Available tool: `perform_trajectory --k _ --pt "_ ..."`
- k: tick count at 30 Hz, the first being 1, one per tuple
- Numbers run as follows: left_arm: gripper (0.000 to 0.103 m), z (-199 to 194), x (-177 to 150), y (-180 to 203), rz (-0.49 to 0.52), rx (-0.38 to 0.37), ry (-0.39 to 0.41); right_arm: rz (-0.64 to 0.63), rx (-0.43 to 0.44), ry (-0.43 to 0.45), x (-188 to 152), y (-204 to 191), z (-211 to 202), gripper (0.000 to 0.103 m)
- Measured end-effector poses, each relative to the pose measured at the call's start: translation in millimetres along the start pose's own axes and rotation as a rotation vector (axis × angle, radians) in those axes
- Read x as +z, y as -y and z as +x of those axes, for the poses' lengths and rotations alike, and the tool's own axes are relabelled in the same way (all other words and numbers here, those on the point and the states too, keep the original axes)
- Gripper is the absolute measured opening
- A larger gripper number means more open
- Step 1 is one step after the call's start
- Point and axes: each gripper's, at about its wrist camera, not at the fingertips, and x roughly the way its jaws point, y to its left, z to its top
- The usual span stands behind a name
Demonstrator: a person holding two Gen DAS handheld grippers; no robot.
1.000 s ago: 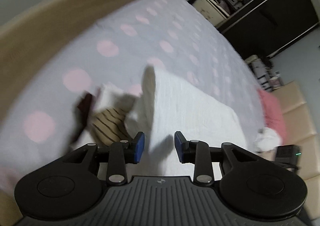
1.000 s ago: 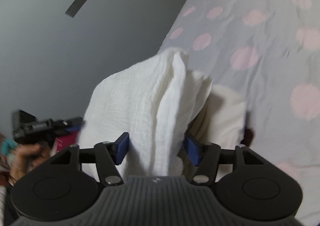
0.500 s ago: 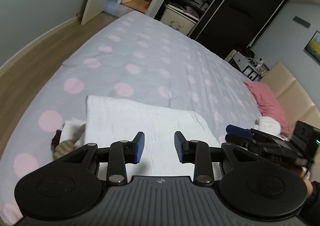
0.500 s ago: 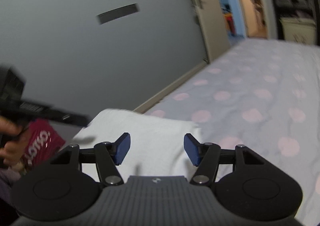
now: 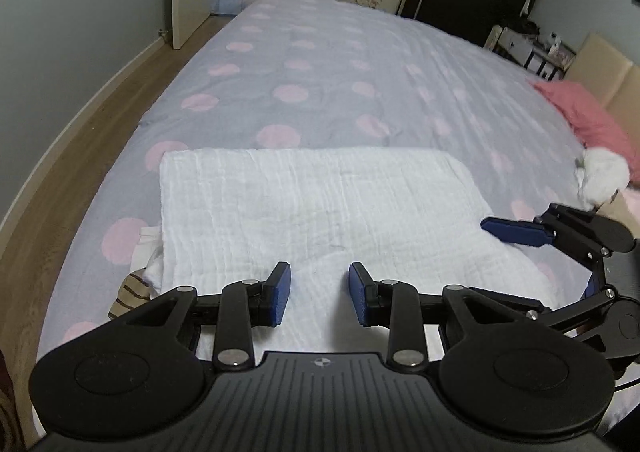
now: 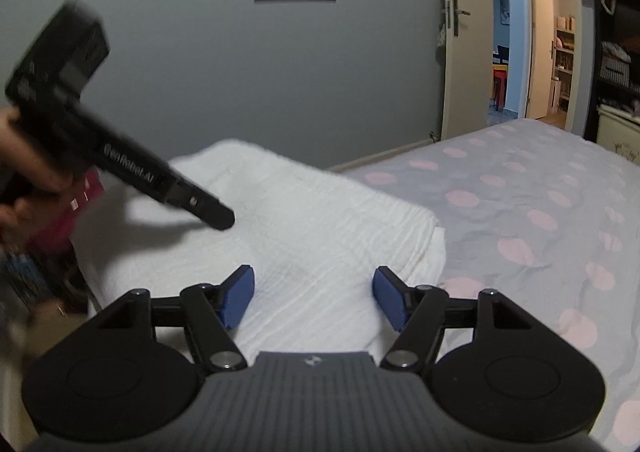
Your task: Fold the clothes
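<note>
White cloth point(image 5: 316, 208) now dropped flat on bed point(image 5: 340, 64); left gripper point(image 5: 318, 294), right gripper point(image 6: 314, 298) hover above, both agape, empty (striped garment point(image 5: 128, 292), possibly sock, peeks beside cloth).

I'm seeing a white crinkled muslin cloth point(image 5: 312, 204) lying matt on the smooth dotted cotton bedspread point(image 5: 340, 64); my left gripper point(image 5: 319, 294) is showing matt black plastic, blue rubbery pads point(image 5: 280, 292).

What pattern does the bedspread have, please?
Pale grey bedspread with pink dots, clearest in the left wrist view.
</note>
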Motion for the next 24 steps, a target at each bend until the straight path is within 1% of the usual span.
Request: perform_trajectory --k 4,6,8,11,13,17,19,21,22,23,24 --pt "0.030 -20.0 -7.4 -5.2 0.011 0.010 0.037 0.002 0.035 0.029 1.0 2.2 -23.5 0.069" --pt "0.030 -24.7 -14.8 -8.3 0.024 0.024 0.035 -0.016 0.061 0.015 -4.5 -0.1 -33.1 0.069" --pt "0.030 -26.7 -22.1 -12.3 0.027 0.028 0.024 -0.045 0.075 -0.020 -11.9 -3.5 -35.0 0.069" --pt "0.030 -28.7 -33.1 -18.8 0.030 0.028 0.004 -0.091 0.063 -0.112 -27.3 -11.9 -28.6 0.070" --pt "0.030 -29.6 -36.5 -23.6 0.008 0.012 0.008 -0.089 0.066 -0.137 -32.7 -13.5 -24.9 0.069" --pt "0.030 -34.9 -34.7 -29.2 -0.056 -0.017 0.040 -0.063 0.067 -0.112 -22.0 -12.9 -35.0 0.070" --pt "0.030 -41.9 -33.4 -28.0 -0.085 -0.010 0.065 -0.041 0.064 -0.083 -13.5 -11.4 -43.4 0.074" --pt "0.035 -50.9 -34.9 -19.4 -0.098 0.029 0.073 -0.017 0.062 -0.066 -4.3 -9.2 -49.4 0.077" --pt "0.047 -55.4 -35.6 -15.2 -0.105 0.049 0.077 -0.012 0.058 -0.063 0.3 -8.6 -50.8 0.079" --pt "0.052 -60.0 -36.4 -10.9 -0.111 0.069 0.081 -0.009 0.052 -0.064 4.5 -8.7 -52.3 0.080" --pt "0.052 -64.5 -37.1 -6.6 -0.117 0.089 0.085 -0.004 0.045 -0.066 8.4 -9.1 -54.4 0.082"
